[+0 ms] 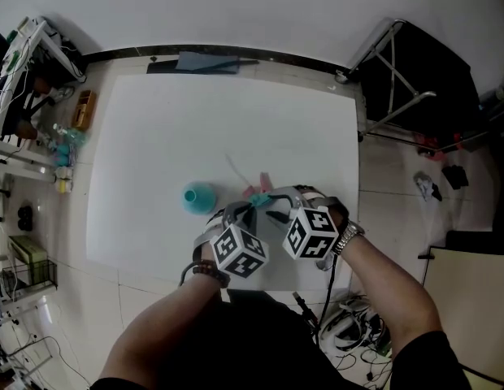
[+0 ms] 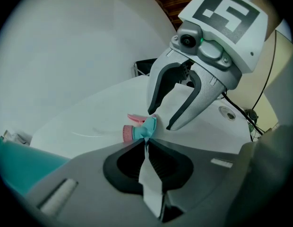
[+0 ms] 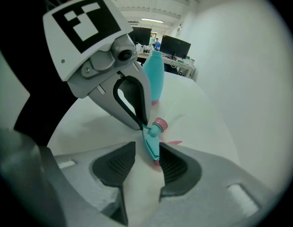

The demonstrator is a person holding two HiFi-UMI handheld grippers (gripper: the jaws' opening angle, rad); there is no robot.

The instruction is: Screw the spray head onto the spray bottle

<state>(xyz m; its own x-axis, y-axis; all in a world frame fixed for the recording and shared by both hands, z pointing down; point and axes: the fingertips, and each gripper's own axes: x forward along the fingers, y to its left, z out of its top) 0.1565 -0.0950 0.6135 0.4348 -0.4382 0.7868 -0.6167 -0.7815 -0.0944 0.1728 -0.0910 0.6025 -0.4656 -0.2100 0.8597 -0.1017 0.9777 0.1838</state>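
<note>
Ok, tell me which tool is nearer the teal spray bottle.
Left. The left tool sits just right of the spray bottle in the head view; the right tool lies farther right, beyond it.

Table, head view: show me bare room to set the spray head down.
Free: the far half of the table, between the dark strip and the teal bottle; also left of that bottle. Crowded: the near middle, where the spray head, left gripper and right gripper bunch beside it.

White table point(image 1: 154, 128); black folding frame point(image 1: 408, 75) right; cluttered rack point(image 1: 24, 80) left; floor cables point(image 1: 356, 325).
</note>
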